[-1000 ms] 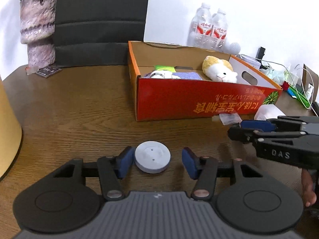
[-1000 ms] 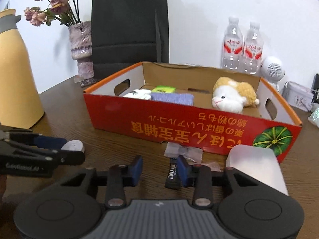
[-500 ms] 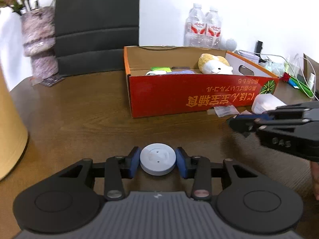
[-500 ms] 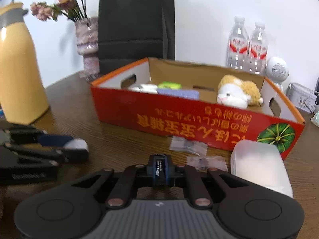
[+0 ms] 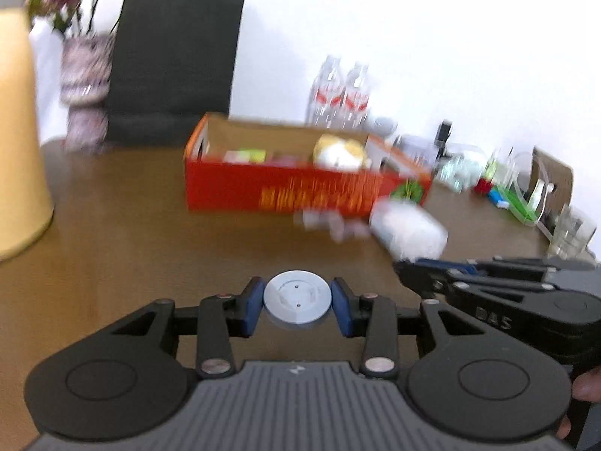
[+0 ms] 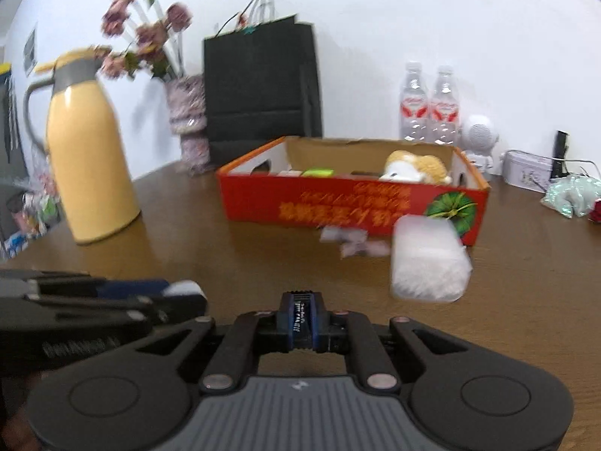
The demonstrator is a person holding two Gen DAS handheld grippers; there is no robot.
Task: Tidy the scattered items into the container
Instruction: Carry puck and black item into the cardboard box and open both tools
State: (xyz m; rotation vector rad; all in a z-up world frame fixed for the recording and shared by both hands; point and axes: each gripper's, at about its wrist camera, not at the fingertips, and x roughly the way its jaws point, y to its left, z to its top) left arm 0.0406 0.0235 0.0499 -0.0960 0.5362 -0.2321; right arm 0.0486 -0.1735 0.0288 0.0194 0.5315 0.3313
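— Grippers first: what do you have in them?

— My left hand-held gripper [image 5: 297,302] is clamped on a round grey disc [image 5: 297,297]; both blue pads press its rim, and the disc sits level between them, lifted off the tabletop [image 5: 150,248]. Its jaws have just been closing, with the disc between them. My right hand-held gripper [image 6: 300,319] is pinched together on a small dark sachet [image 6: 299,317] that stands upright between the pads, printed edge toward the camera. Its jaws have just been closing too, on that sachet.

— Where is the container?

— The red cardboard box [image 6: 338,206] lies ahead on the tabletop, open at the top, with orange lettering on its near wall. Inside I see a yellow-and-white plush toy [image 6: 413,167] toward the right end and something green [image 6: 317,172] toward the left.

— Anything loose outside it?

— A frosted white plastic box [image 6: 428,259] lies just in front of the red box's right corner, and two small clear packets [image 6: 353,242] lie beside it, near the front wall.

— And around?

— A yellow jug [image 6: 90,150] stands well left of the box, a vase of flowers [image 6: 188,120] and a black paper bag [image 6: 263,86] behind it, two water bottles [image 6: 428,105] at the wall. The left view is blurred.
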